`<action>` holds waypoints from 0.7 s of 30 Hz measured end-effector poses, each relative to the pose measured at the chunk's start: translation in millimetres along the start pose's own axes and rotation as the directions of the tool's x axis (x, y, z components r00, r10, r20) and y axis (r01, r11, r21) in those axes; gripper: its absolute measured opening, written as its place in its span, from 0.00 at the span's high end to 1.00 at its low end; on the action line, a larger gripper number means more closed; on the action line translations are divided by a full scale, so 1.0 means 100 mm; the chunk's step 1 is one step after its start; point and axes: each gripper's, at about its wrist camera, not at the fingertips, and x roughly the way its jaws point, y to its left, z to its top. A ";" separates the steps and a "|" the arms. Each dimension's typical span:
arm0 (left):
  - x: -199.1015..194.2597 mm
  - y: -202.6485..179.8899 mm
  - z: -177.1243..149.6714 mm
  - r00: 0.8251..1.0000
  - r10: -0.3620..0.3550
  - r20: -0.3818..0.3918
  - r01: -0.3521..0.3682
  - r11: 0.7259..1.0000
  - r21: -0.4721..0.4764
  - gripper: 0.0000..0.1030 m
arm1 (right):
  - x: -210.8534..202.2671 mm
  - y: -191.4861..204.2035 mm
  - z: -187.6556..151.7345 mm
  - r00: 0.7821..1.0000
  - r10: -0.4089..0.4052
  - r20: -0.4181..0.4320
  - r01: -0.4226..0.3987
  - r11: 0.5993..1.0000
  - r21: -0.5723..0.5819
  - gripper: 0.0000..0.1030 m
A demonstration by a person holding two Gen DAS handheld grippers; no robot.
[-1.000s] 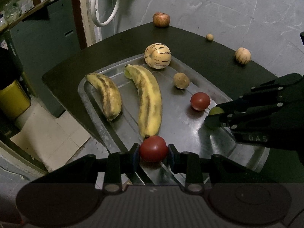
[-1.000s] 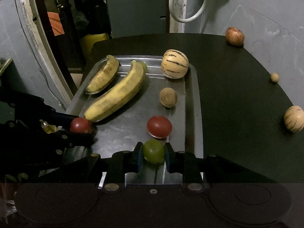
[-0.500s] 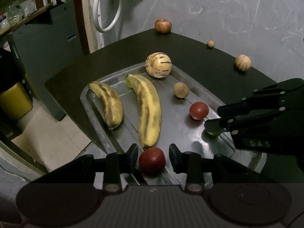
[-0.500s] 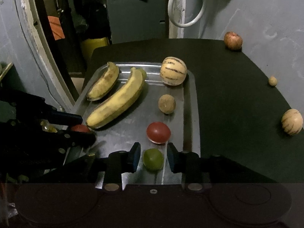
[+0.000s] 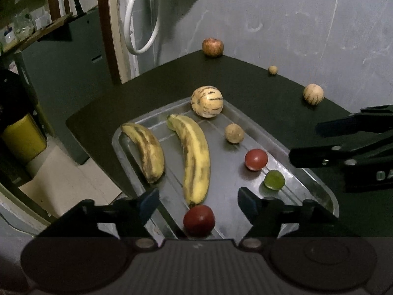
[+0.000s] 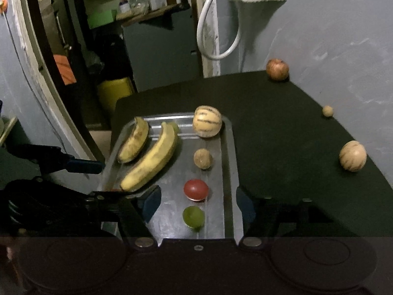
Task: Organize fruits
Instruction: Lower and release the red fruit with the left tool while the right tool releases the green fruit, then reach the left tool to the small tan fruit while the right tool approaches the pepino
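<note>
Tray (image 5: 326,191), lower centre: bananas, melon, tomatoes, green fruit (image 5: 274,179). Left gripper (image 5: 196,200) and right gripper (image 6: 196,202) both wide open, empty. Apple (image 5: 213,46) remains upper tabletop; approach level, close gently to avoid bruising.

The left gripper (image 5: 197,200) is seen with fingers (image 5: 148,202) spread wide, a red tomato (image 5: 199,220) lying free between them on the metal tray (image 5: 255,120). Two bananas (image 5: 195,161), a striped melon (image 5: 207,101) and a green fruit (image 5: 274,179) are also noted on the tray.
</note>
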 end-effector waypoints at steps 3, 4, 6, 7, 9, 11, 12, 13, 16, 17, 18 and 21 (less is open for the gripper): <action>-0.06 0.00 0.02 1.000 0.001 0.011 -0.001 1.000 -0.004 0.17 | -0.13 0.00 0.01 1.000 -0.001 0.025 0.001 1.000 0.009 0.19; -0.07 0.00 0.02 1.000 0.000 0.014 0.000 1.000 -0.007 0.14 | -0.16 -0.01 0.01 0.999 0.001 0.033 -0.002 1.000 0.014 0.18; -0.11 -0.02 0.03 1.000 0.005 0.021 -0.005 1.000 -0.010 0.09 | -0.27 -0.02 0.01 0.997 0.025 0.067 -0.028 0.999 0.037 0.09; -0.14 -0.02 0.03 1.000 0.008 0.027 -0.007 1.000 -0.010 0.06 | -0.33 -0.03 0.01 0.996 0.037 0.082 -0.041 0.998 0.049 0.06; -0.18 -0.03 0.02 0.999 0.008 0.036 -0.008 1.000 -0.012 0.02 | -0.42 -0.05 0.00 0.993 0.048 0.104 -0.055 0.996 0.067 0.03; -0.22 -0.04 0.02 0.999 0.003 0.042 -0.002 1.000 -0.018 0.01 | -0.52 -0.05 -0.01 0.991 0.057 0.124 -0.067 0.995 0.077 0.02; -0.25 -0.04 0.02 0.999 -0.001 0.045 0.003 1.000 -0.024 0.01 | -0.58 -0.06 -0.03 0.990 0.055 0.134 -0.066 0.995 0.081 0.01; -0.26 -0.04 0.01 0.999 -0.005 0.045 0.006 1.000 -0.028 0.01 | -0.63 -0.07 -0.04 0.989 0.051 0.140 -0.064 0.994 0.085 0.01; -0.33 -0.06 0.01 0.999 -0.008 0.046 0.009 0.999 -0.034 0.01 | -0.80 -0.11 -0.10 0.986 0.041 0.159 -0.058 0.993 0.107 0.01; -0.35 -0.08 0.00 0.999 -0.010 0.047 0.012 0.999 -0.034 0.01 | -0.86 -0.13 -0.14 0.985 0.034 0.167 -0.054 0.992 0.115 0.01; -0.38 -0.10 0.00 0.999 -0.014 0.049 0.016 0.999 -0.034 0.01 | -0.92 -0.16 -0.17 0.984 0.027 0.177 -0.050 0.991 0.126 0.01; -0.45 -0.15 0.02 0.998 -0.027 0.062 0.028 0.999 -0.018 0.01 | -1.09 -0.27 -0.27 0.979 -0.008 0.202 -0.027 0.985 0.169 0.01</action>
